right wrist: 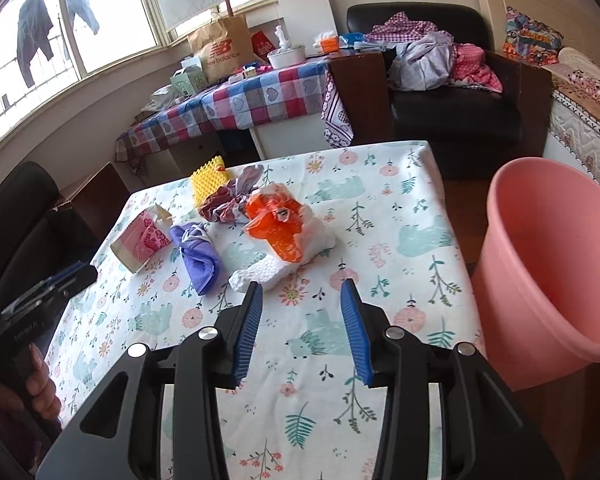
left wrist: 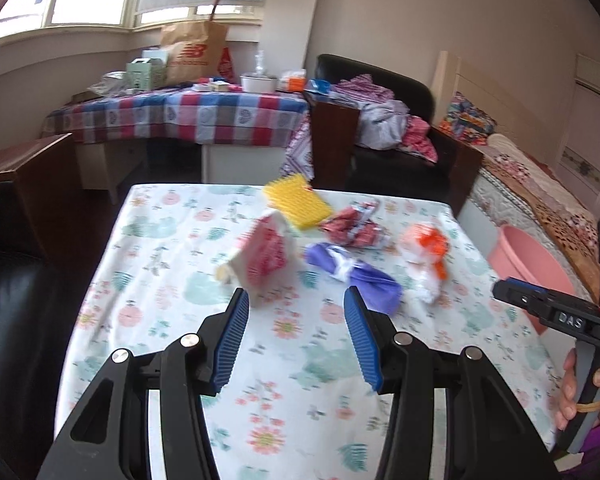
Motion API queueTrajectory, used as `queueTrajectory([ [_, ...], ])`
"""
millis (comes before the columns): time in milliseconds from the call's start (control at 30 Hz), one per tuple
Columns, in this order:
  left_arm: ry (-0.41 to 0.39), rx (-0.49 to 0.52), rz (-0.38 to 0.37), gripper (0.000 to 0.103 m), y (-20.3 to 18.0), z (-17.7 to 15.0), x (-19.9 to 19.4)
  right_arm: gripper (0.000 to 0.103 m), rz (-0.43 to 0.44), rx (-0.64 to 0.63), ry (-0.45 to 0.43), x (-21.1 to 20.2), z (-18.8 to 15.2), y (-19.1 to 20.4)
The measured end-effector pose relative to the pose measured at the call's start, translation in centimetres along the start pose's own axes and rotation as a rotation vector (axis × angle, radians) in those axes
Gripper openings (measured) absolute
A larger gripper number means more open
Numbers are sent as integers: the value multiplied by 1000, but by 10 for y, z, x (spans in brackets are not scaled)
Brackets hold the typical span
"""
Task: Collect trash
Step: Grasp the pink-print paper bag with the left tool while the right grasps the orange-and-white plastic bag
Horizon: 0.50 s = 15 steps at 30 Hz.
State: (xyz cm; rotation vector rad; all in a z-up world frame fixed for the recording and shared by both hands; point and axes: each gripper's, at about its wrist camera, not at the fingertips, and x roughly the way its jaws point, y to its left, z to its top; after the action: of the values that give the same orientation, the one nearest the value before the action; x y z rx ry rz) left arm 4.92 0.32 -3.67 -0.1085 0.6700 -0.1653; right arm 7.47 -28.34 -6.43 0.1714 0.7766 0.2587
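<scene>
Trash lies on the floral tablecloth (left wrist: 172, 240) (right wrist: 380, 208): a pink-and-white carton (left wrist: 260, 256) (right wrist: 142, 242), a yellow spiky pad (left wrist: 298, 202) (right wrist: 208, 180), a crumpled red wrapper (left wrist: 352, 226) (right wrist: 226, 200), a purple wad (left wrist: 354, 270) (right wrist: 198, 256), and an orange piece on white foam (left wrist: 424, 256) (right wrist: 280, 232). My left gripper (left wrist: 296, 300) is open over the cloth, just short of the carton and the purple wad. My right gripper (right wrist: 302, 292) is open with nothing between its fingers, near the white foam's front end. A pink bucket (right wrist: 548, 280) (left wrist: 528, 256) stands off the table's right side.
Behind the table are a checked-cloth side table (left wrist: 180, 116) (right wrist: 236, 100) crowded with bags and boxes, and a black armchair (left wrist: 396, 120) (right wrist: 440, 92) piled with clothes. A bed (left wrist: 540, 184) runs along the right. A hand holding the other gripper shows at each view's edge.
</scene>
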Motion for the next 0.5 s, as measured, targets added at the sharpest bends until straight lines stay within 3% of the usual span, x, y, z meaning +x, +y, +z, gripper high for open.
queueTrajectory([
  [200,23,-8,75,49,29,13,20,41,10,-11,24,13,7,5],
  [500,65,59,64,49,38,23,60,41,30,-71,28,23,24,17],
])
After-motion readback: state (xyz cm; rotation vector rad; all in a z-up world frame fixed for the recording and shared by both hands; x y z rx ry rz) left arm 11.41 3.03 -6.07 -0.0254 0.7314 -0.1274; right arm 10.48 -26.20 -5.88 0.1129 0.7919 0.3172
